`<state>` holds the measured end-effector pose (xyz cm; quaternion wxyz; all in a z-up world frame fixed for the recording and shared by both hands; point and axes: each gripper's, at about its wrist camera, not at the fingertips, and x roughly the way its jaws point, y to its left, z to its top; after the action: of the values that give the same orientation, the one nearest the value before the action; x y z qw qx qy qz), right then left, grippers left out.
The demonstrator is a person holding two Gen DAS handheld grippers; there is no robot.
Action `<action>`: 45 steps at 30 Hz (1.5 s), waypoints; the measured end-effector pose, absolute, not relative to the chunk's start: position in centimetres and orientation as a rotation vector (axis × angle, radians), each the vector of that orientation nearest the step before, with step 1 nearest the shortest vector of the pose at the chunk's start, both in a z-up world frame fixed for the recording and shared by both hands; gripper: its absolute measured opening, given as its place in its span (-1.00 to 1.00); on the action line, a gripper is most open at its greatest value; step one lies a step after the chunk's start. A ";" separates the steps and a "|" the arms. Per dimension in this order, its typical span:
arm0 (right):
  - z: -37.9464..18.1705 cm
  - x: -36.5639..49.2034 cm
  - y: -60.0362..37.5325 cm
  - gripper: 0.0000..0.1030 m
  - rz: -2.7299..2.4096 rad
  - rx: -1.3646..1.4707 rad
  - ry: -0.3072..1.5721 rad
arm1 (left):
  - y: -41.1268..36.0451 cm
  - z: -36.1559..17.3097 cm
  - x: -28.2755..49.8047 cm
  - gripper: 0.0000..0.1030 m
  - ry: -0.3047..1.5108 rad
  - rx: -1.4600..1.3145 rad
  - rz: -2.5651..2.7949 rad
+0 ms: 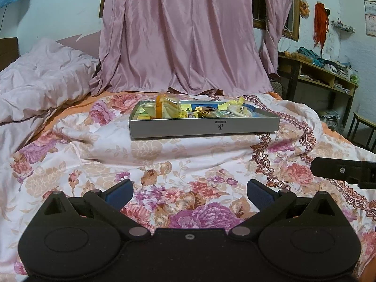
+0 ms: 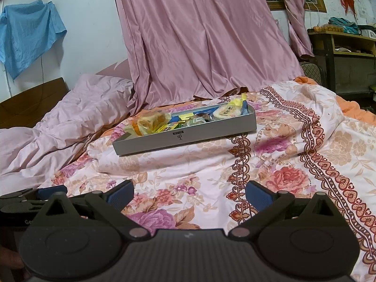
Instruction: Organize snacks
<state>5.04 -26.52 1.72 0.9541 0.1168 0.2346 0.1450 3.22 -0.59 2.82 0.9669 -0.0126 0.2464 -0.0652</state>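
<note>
A shallow grey box (image 1: 204,127) (image 2: 185,136) lies on the floral bedspread, well ahead of both grippers. Inside it are several wrapped snacks: a clear bag of yellow cake (image 1: 168,108) (image 2: 150,123) at its left end, a round white packet (image 1: 239,111) (image 2: 229,111) at its right end, small yellow and gold wrappers between. My left gripper (image 1: 189,193) hangs open over the bedspread, nothing between its blue pads. My right gripper (image 2: 189,193) is open and empty too. The right gripper's black finger (image 1: 343,170) shows at the left wrist view's right edge.
The floral bedspread (image 1: 188,164) covers the bed. A rumpled pink quilt (image 1: 40,80) lies at the left, a pink curtain (image 1: 183,35) hangs behind the box, and a wooden shelf unit (image 1: 324,77) stands at the right. A blue cloth (image 2: 25,35) hangs on the wall.
</note>
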 end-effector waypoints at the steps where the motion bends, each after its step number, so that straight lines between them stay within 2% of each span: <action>1: 1.7 5.0 -26.5 1.00 0.294 0.237 0.477 | -0.6 2.8 3.2 0.99 0.499 -0.026 -0.132; 45: 1.9 5.0 -26.4 1.00 0.299 0.238 0.477 | -0.4 2.8 4.0 0.99 0.552 -0.053 -0.126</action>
<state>5.02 -26.41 1.89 0.9536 0.1173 0.2349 0.1471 3.98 -0.44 2.76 0.9599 -0.0263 0.2722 -0.0623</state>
